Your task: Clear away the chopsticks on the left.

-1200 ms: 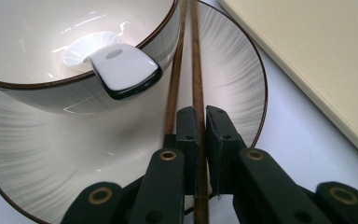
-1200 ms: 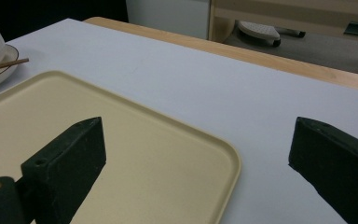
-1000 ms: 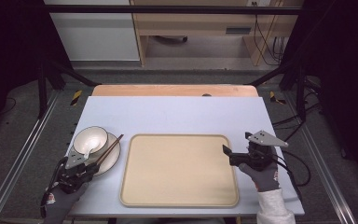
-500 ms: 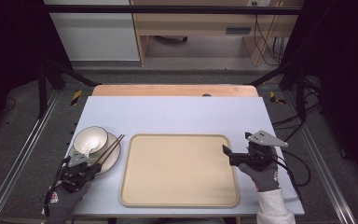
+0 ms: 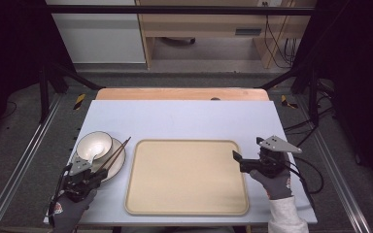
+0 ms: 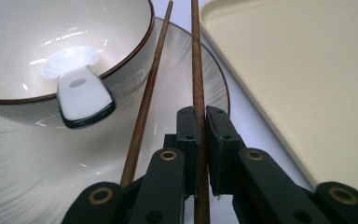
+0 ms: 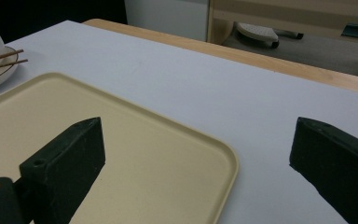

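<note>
My left tool (image 6: 200, 140) is clamped on one thin, stiff, slippery chopstick (image 6: 196, 60) lying across the plate (image 6: 186, 88) beside the bowl (image 6: 65, 51); right tool (image 7: 200, 158) stands apart.

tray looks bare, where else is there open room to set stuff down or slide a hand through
The tray is bare all over. The table is free across its far strip beyond the tray. It is crowded at the left: bowl, plate, chopsticks and the left tool shut on one chopstick. The open right tool hangs over the tray's right rim.
</note>
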`<control>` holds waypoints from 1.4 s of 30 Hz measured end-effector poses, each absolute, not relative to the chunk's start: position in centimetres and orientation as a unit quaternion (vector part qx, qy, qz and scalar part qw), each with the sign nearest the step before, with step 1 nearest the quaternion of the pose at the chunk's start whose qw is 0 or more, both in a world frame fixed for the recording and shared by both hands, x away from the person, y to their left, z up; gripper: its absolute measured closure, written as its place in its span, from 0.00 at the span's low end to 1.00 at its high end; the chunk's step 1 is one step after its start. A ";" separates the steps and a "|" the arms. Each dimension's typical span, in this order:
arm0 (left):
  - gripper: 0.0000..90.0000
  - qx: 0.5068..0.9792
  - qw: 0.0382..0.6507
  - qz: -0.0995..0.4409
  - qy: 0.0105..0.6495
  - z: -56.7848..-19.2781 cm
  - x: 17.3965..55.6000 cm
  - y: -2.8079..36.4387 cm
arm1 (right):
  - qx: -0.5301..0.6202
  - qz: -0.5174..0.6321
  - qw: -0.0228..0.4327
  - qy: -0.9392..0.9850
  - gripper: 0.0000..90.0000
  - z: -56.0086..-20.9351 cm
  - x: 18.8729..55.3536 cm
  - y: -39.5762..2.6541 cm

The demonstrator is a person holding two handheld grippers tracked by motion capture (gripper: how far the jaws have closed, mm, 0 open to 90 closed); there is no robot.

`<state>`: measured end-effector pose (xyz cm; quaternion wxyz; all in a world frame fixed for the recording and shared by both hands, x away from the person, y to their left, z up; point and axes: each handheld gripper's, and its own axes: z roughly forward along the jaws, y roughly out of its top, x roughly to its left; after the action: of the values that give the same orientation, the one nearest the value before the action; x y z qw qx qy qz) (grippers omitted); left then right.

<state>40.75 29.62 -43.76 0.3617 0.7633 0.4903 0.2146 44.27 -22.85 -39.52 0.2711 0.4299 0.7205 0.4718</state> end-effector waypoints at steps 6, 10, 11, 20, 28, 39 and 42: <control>0.94 0.759 0.377 0.221 0.482 -43.3 40.2 28.0 | 0.429 0.472 0.272 0.721 0.04 -39.5 44.2 -22.9; 0.94 0.758 0.377 0.228 0.480 -43.2 39.8 26.7 | 0.430 0.473 0.273 0.719 0.04 -39.4 44.2 -23.0; 0.94 0.757 0.377 0.229 0.481 -43.1 39.7 26.4 | 0.430 0.474 0.273 0.718 0.04 -39.4 44.1 -22.9; 0.94 0.737 0.384 0.237 0.503 -43.1 39.4 24.9 | 0.429 0.474 0.277 0.717 0.03 -39.3 44.0 -23.1; 0.94 0.731 0.388 0.241 0.507 -42.9 40.1 23.1 | 0.427 0.471 0.279 0.720 0.03 -39.4 44.0 -22.9; 0.94 0.710 0.397 0.257 0.522 -41.8 41.6 21.4 | 0.426 0.476 0.274 0.719 0.03 -39.4 43.9 -22.9; 0.94 0.708 0.394 0.258 0.527 -41.9 41.7 20.7 | 0.425 0.477 0.275 0.718 0.03 -39.3 43.9 -22.9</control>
<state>41.71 20.74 -41.90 0.3939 0.7080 0.5265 0.2575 43.87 -22.94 -39.30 0.2749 0.4250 0.7183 0.4773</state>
